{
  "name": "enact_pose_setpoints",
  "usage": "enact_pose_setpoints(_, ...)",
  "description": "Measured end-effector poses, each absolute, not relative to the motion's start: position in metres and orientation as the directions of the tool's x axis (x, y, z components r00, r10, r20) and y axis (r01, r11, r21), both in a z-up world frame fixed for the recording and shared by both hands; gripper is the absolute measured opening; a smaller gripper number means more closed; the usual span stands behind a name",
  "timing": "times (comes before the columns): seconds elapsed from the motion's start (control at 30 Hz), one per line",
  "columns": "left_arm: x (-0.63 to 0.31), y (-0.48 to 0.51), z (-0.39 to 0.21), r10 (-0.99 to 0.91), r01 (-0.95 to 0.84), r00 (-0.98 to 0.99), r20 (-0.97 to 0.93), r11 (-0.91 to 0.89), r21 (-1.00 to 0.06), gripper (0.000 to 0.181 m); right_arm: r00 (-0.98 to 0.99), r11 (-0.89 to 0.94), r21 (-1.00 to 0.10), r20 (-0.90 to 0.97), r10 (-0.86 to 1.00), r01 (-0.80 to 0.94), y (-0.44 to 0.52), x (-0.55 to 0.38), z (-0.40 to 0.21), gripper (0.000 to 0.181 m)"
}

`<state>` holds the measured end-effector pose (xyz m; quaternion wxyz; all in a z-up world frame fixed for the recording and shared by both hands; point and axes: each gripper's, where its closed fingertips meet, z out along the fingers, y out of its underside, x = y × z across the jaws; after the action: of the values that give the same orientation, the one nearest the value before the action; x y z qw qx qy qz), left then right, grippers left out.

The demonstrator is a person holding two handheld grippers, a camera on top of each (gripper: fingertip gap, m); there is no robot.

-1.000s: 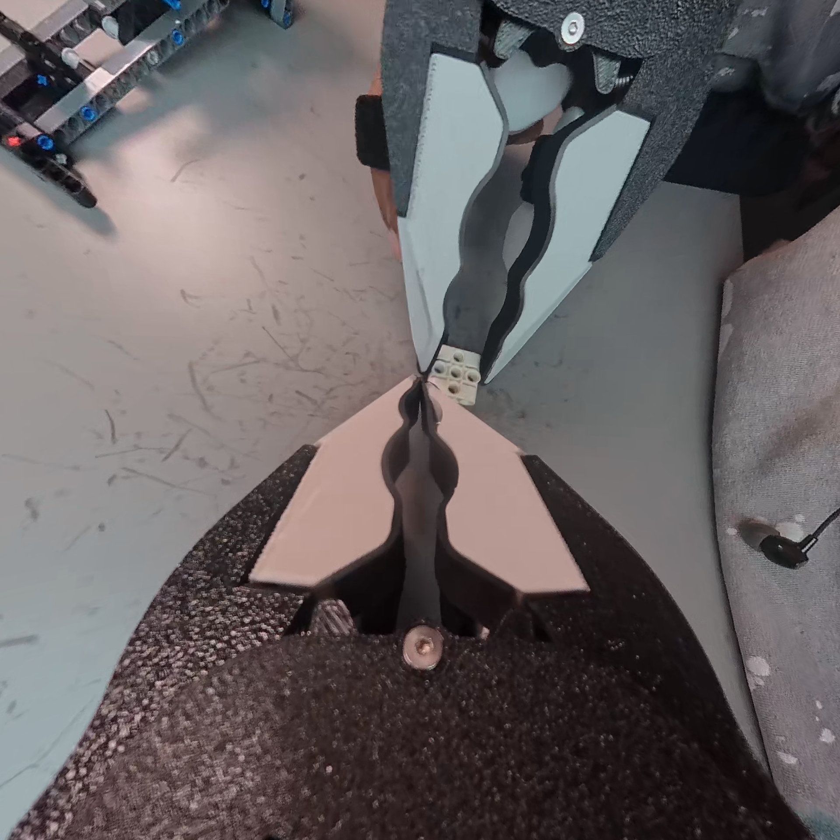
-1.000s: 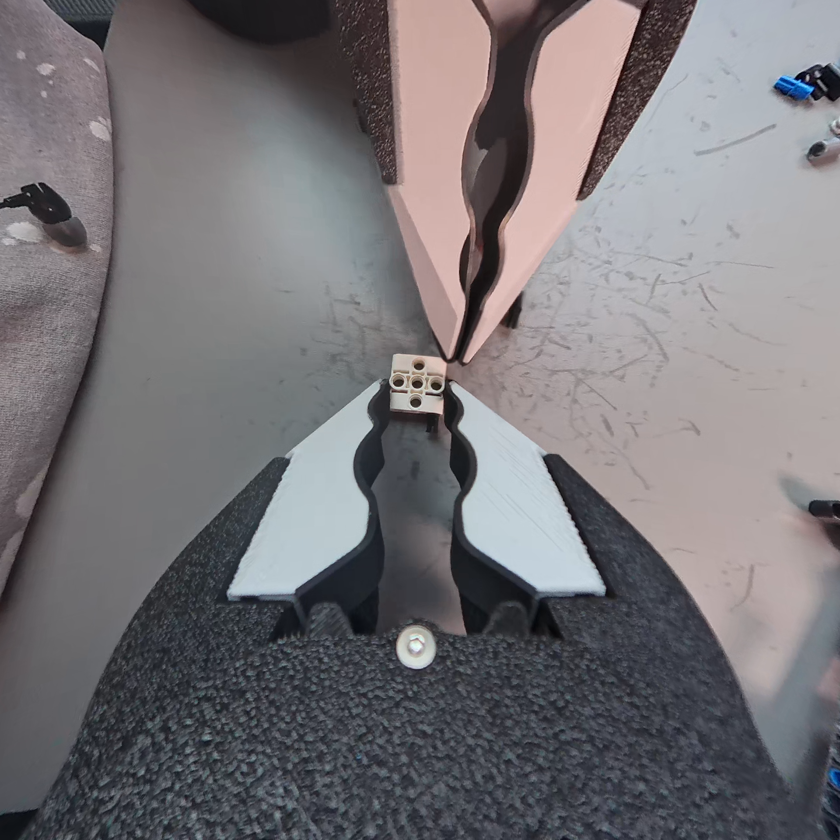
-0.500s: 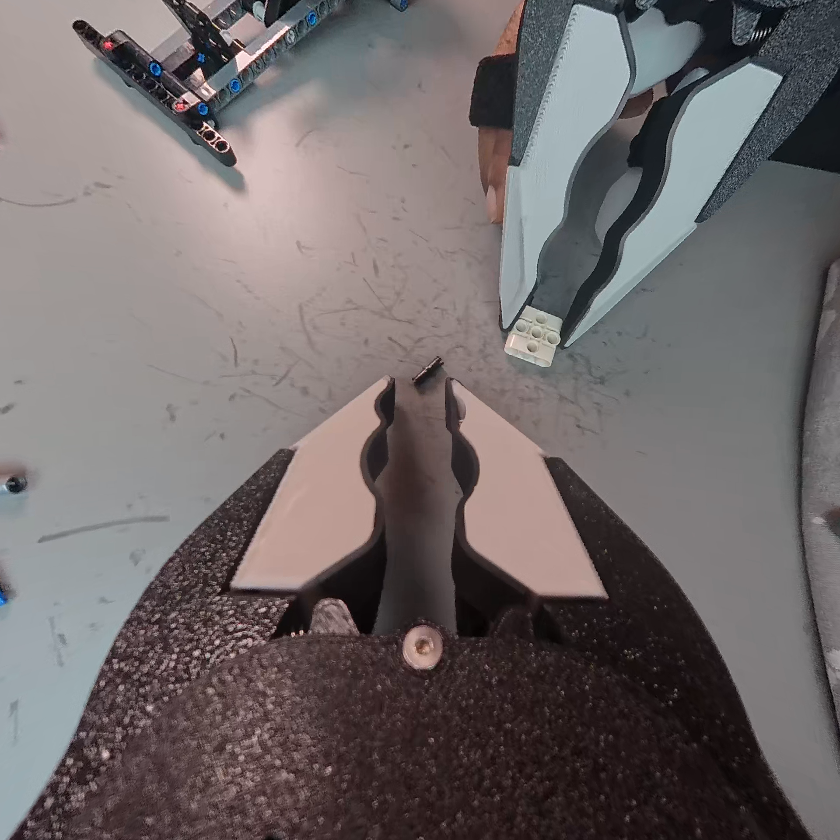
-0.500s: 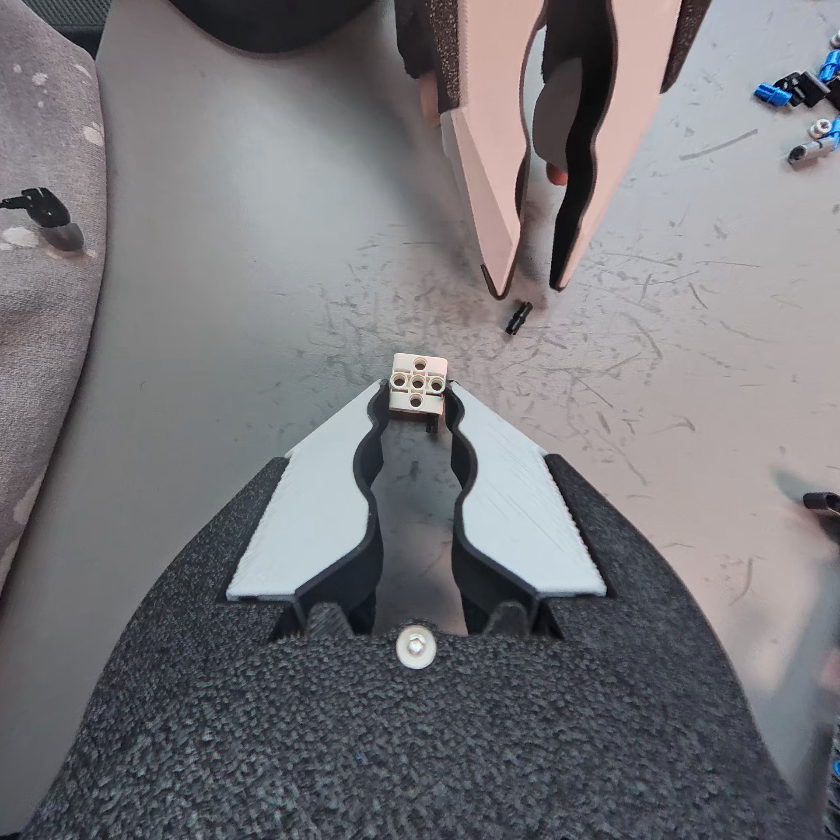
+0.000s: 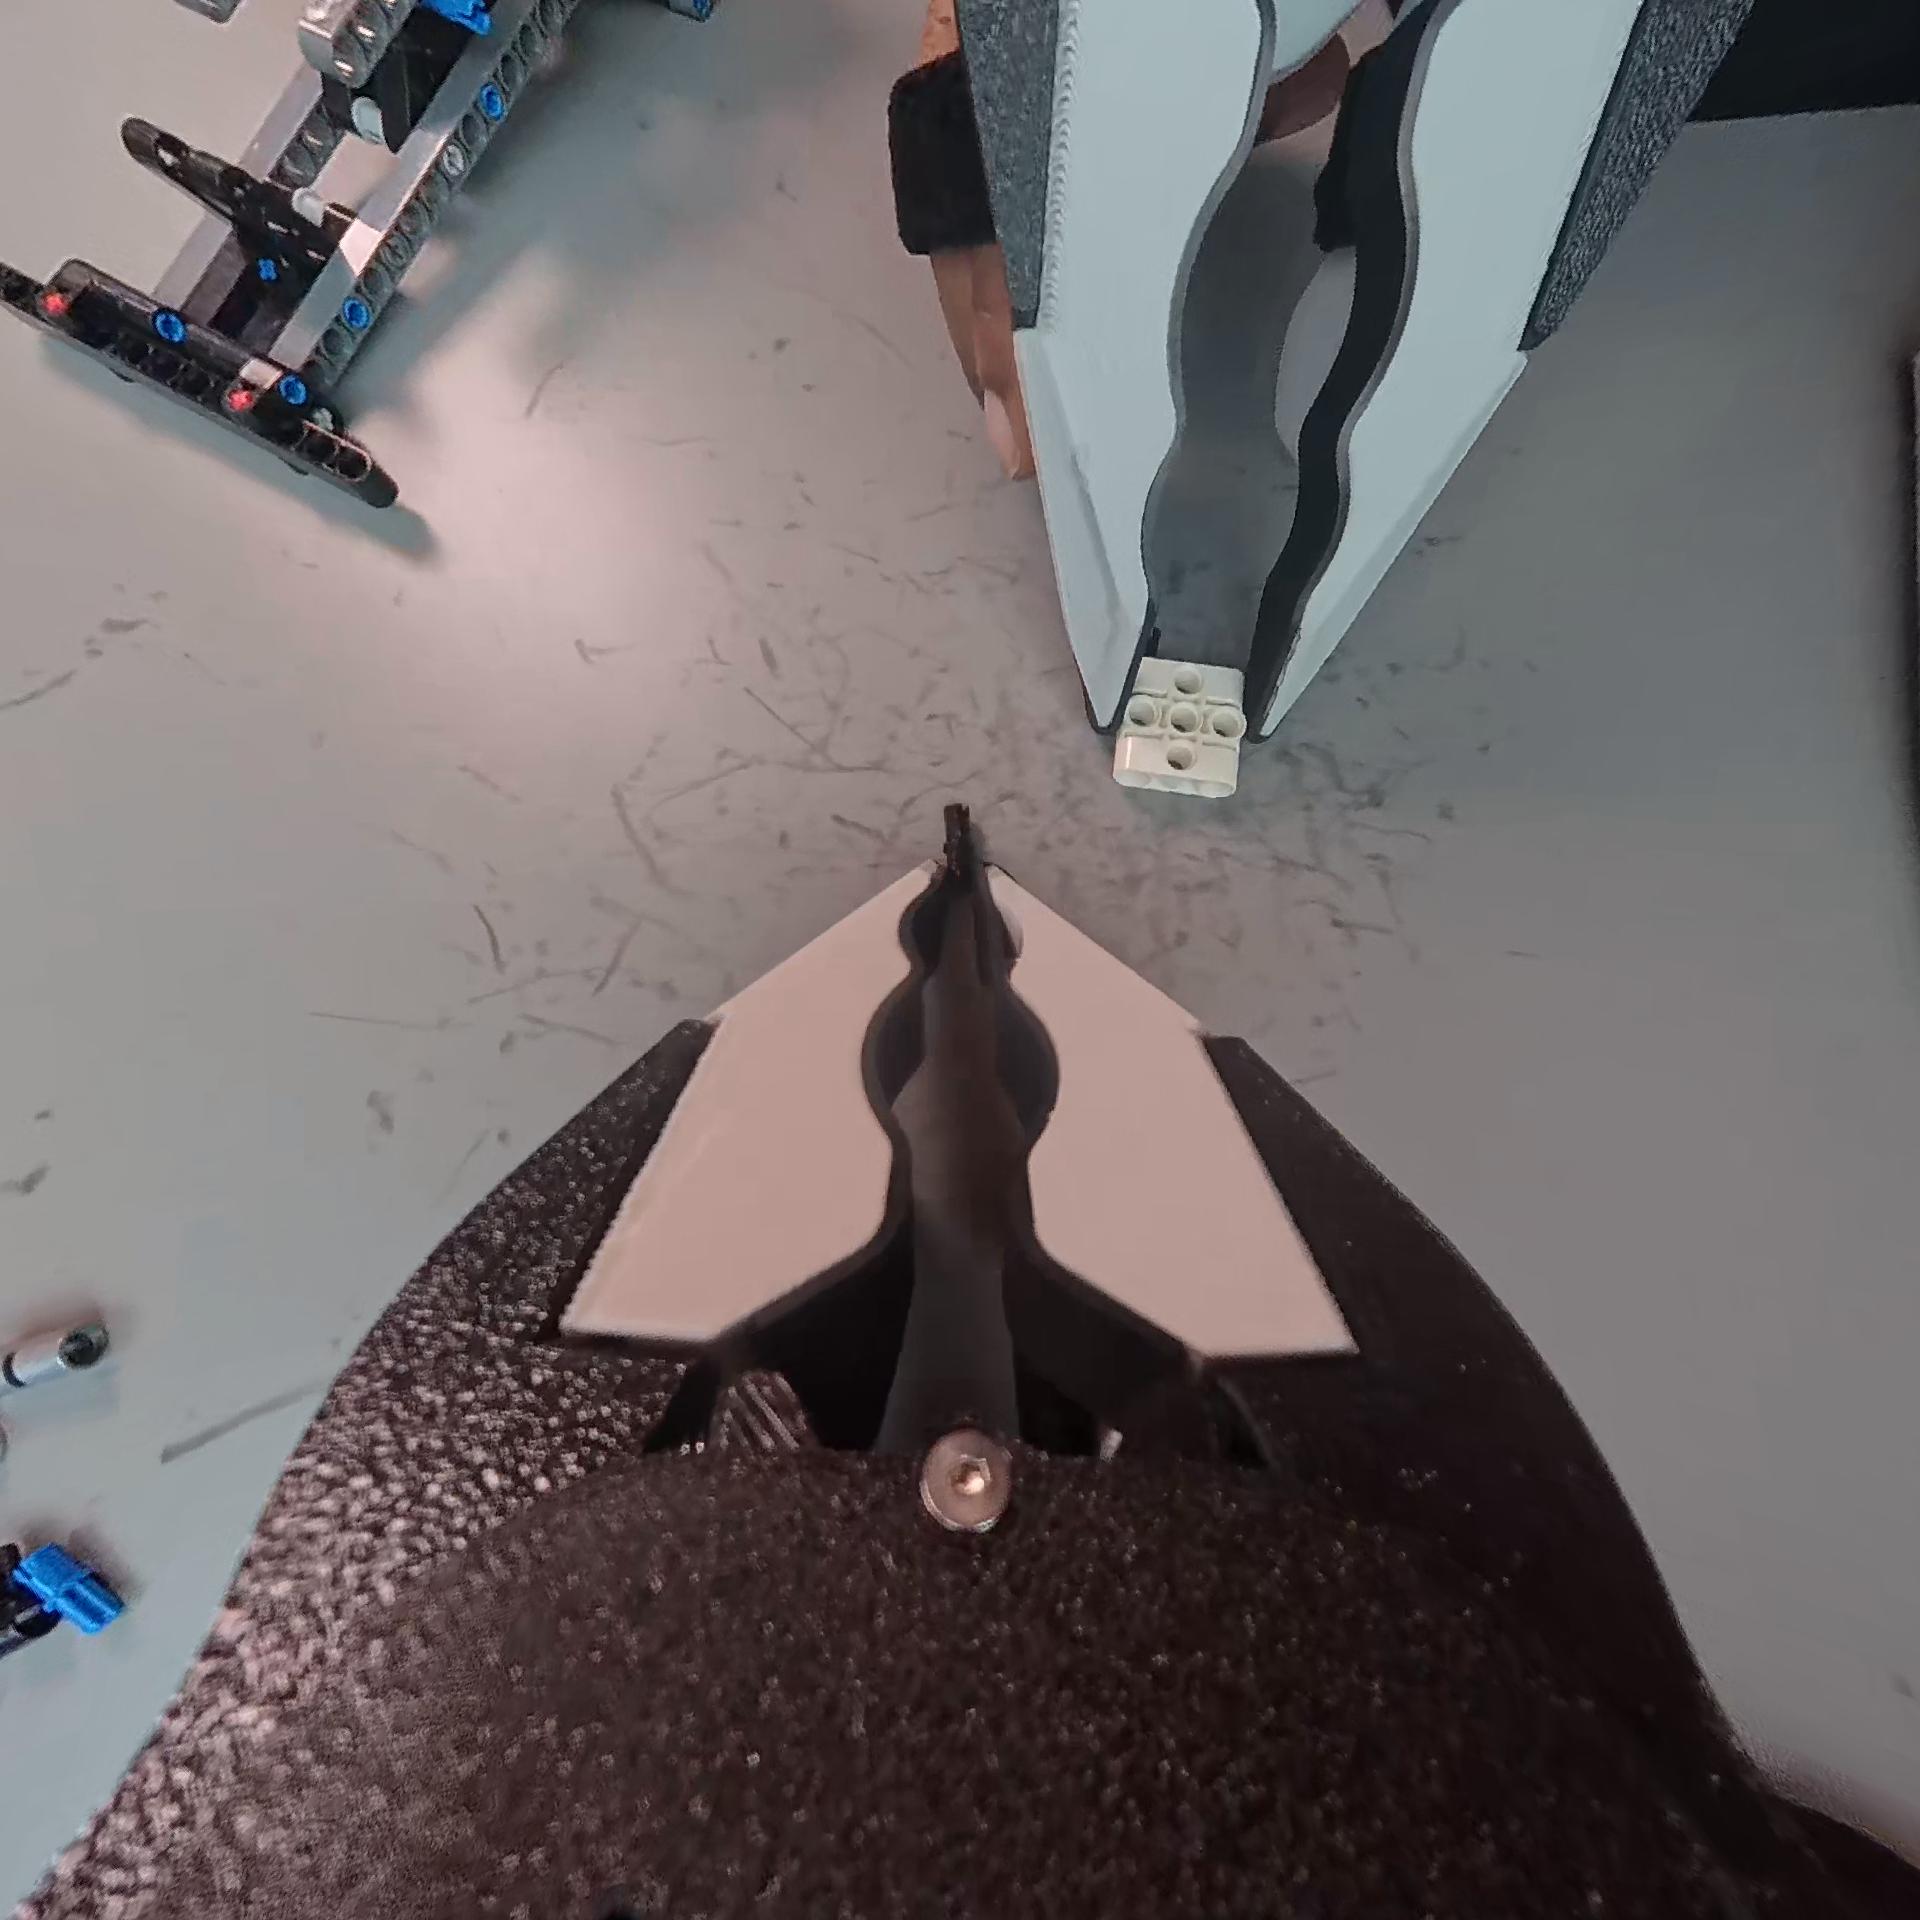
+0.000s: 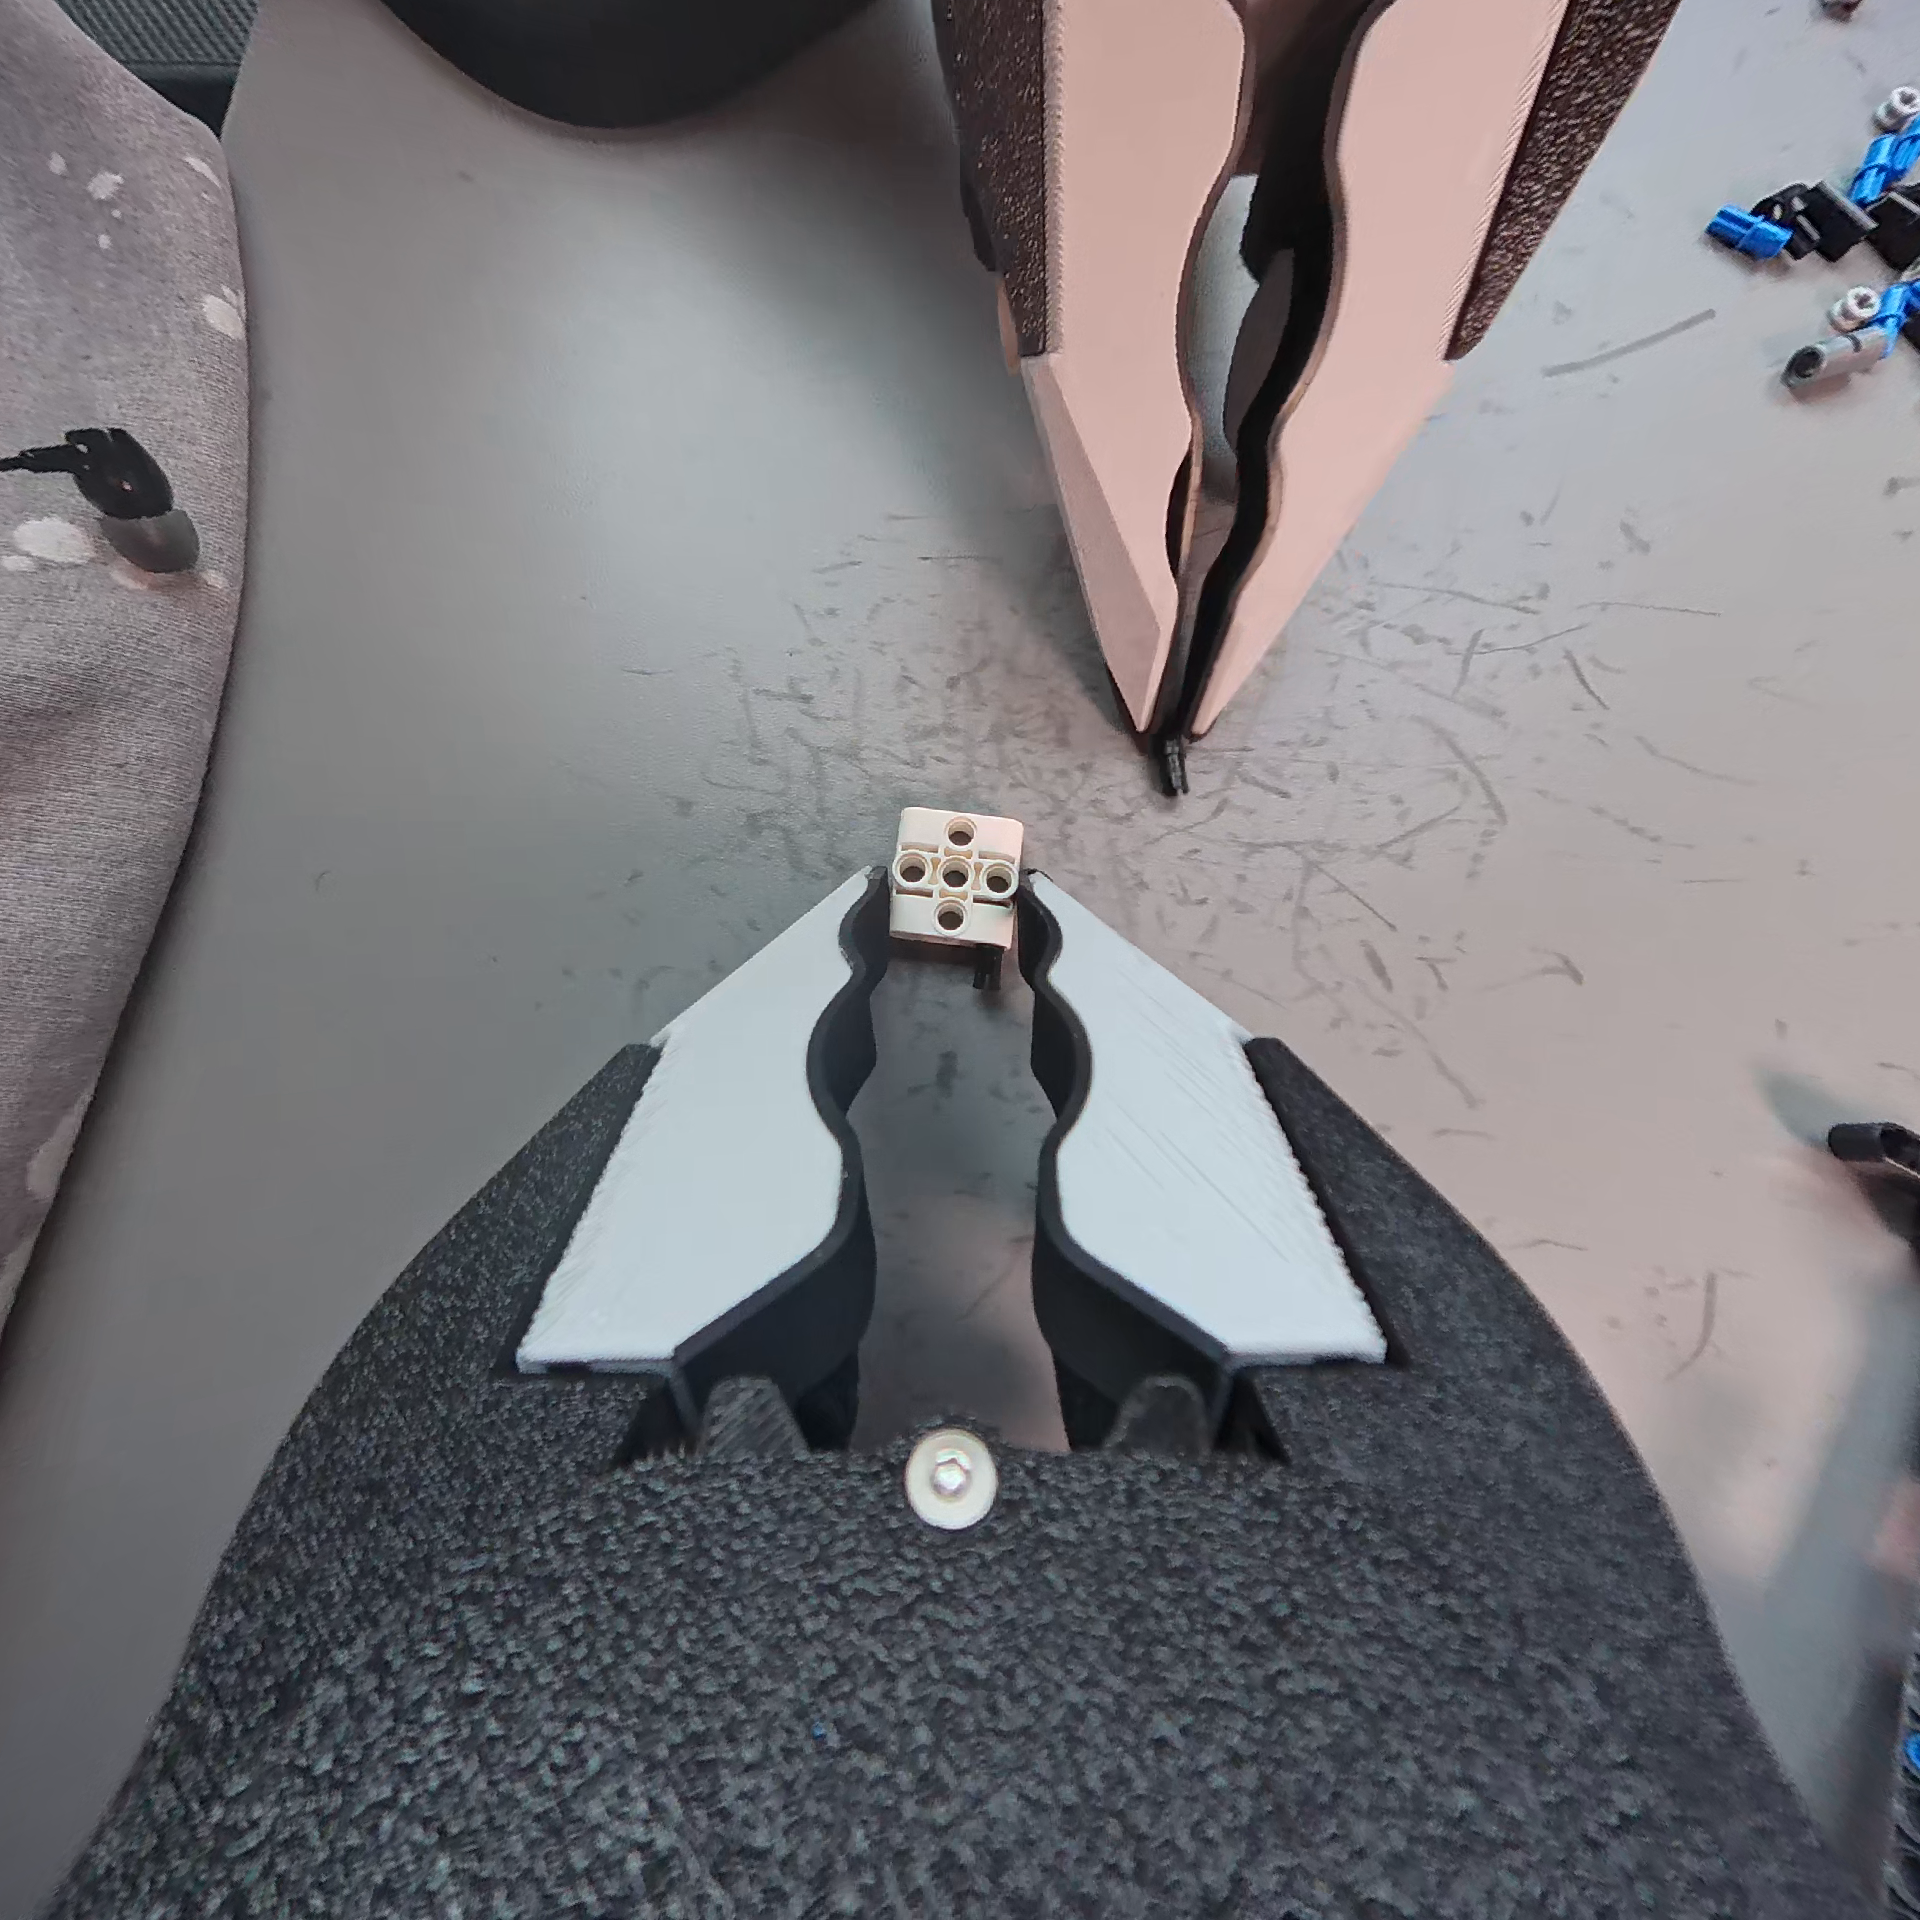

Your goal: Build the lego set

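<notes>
Off-white square connector block [image 6: 954,882], five round holes in a cross on its face, pinched at its sides between the pale grey fingertips of the right gripper [image 6: 951,894], raised over the table; a short black stub under its near right corner. Small black pin [image 5: 957,834], slim and ridged, nipped at the very tips of the left gripper [image 5: 961,871], jaws pressed almost together on it. Pin and block near each other, not touching.

Underneath, a grey table [image 5: 644,727], heavily scratched. Far left in the left wrist view, a partly built frame [image 5: 260,260] of black and grey beams with blue and red pins. Loose blue and black pieces [image 6: 1829,229] at the right edge of the right wrist view. Speckled grey fabric [image 6: 94,623] off the table's side.

Pin's long axis in line with the left fingers, free end toward the block. Block's holed face up toward the right camera.
</notes>
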<state>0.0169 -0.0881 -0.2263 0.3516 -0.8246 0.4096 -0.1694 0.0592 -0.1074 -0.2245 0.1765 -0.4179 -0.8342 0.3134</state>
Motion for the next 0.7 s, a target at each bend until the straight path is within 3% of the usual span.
enact_pose_setpoints(0.1, 0.0213, -0.0858, -0.2260, -0.808, -0.595, 0.584, -0.078, -0.361, -0.719, 0.003, -0.587, 0.454, -0.669, 0.032, 0.809, 0.588, -0.1074, 0.0590, -0.2246, 0.023)
enact_pose_setpoints(0.53, 0.0213, -0.0907, -0.2264, -0.812, -0.560, 0.584, 0.011, -0.413, -0.718, 0.004, -0.576, 0.446, -0.669, 0.033, 0.817, 0.594, -0.1073, 0.0592, -0.2244, 0.023)
enact_pose_setpoints(0.7, 0.0215, -0.0889, -0.2262, -0.798, -0.546, 0.602, 0.019, -0.429, -0.720, 0.015, -0.575, 0.446, -0.671, 0.036, 0.817, 0.592, -0.1073, 0.0593, -0.2244, 0.023)
